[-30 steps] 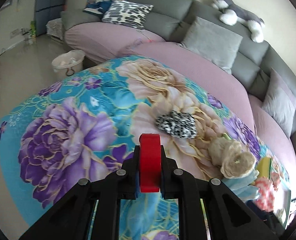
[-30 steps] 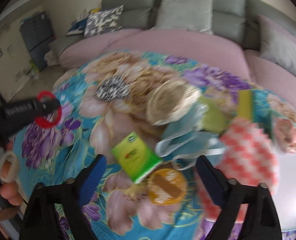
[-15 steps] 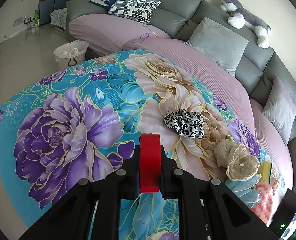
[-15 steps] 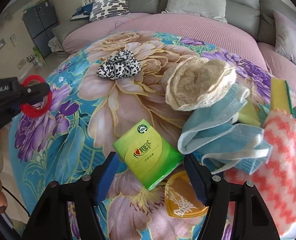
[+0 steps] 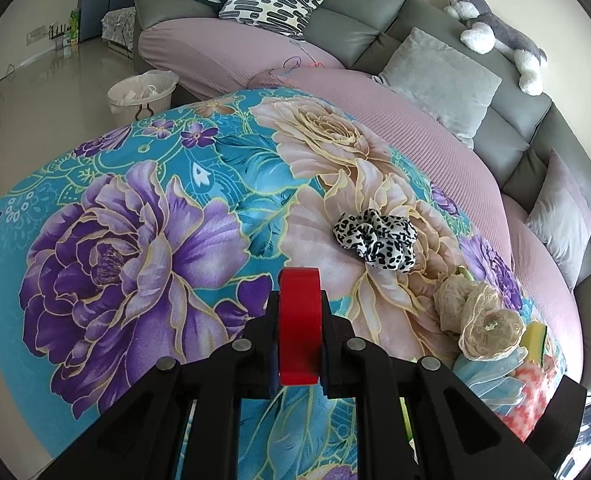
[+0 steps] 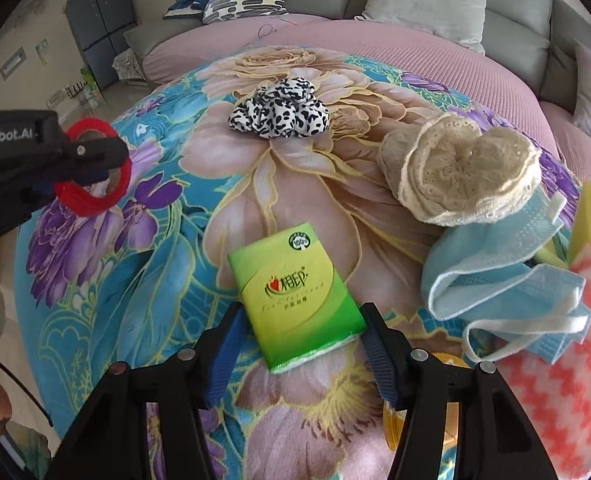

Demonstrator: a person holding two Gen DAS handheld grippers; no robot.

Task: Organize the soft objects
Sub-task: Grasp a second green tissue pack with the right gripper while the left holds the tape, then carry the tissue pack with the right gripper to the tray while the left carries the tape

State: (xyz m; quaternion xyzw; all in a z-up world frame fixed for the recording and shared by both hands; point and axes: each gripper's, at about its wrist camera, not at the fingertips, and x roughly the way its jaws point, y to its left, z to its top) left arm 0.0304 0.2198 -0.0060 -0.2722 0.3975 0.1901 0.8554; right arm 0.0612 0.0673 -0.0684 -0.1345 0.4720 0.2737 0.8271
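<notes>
We hold a red ring (image 5: 298,326) pinched edge-on in the left gripper (image 5: 298,354), its jaws closed against the ring's flat sides so the hoop cannot slip. From the right wrist view it hangs above the left edge of the floral cloth (image 6: 143,300), clear of the other things, probably so it can be set down apart.

Our right gripper (image 6: 301,344) stands wide apart, one finger on each side of the green tissue pack (image 6: 295,294) near the front edge of the cloth; we judge this is lined up for a grasp, not yet closed.

The spotted scrunchie (image 6: 279,110) lies toward the far edge, the lace scrunchie (image 6: 467,178) toward the right edge, resting on the blue face mask (image 6: 503,280).
</notes>
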